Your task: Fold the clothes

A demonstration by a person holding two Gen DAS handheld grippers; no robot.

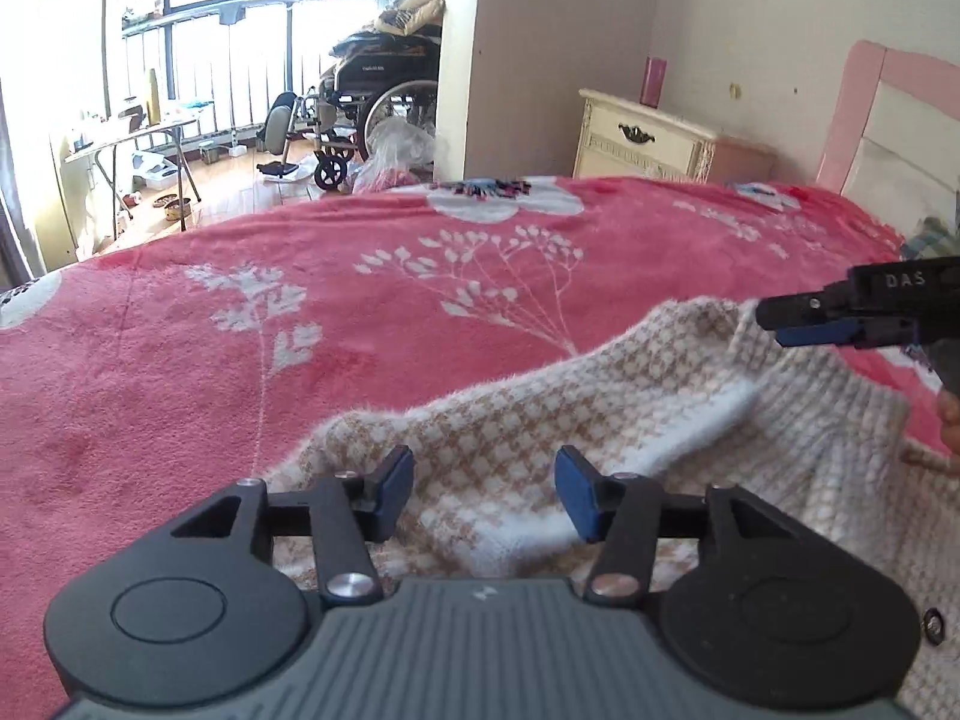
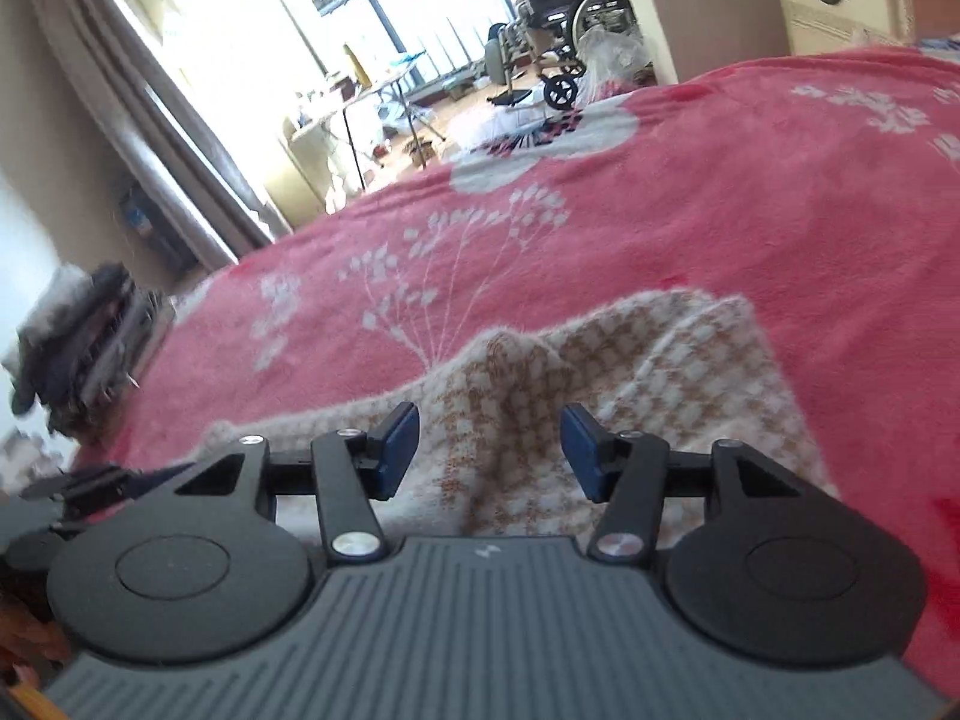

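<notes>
Looking through my left tongs (image 1: 483, 492), both tongs stand parted over the checked sweater (image 1: 510, 420) on the pink bed (image 1: 240, 330), gripping nothing; only here my right tongs (image 1: 798, 318) show side-on, while their own view alone shows curtains (image 2: 150, 108)

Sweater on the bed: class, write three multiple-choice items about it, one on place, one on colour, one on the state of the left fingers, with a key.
1. Where does the sweater lie?
A on the floor
B on the blanket
C on the nightstand

2. What colour is the blanket?
A pink-red with white flowers
B plain blue
C green

3. How are the left gripper fingers?
A shut on the sweater
B apart, gripping nothing
C out of view

Key: B, the sweater rests on the blanket; A, the pattern shows; B, a gap shows between the fingers.
</notes>
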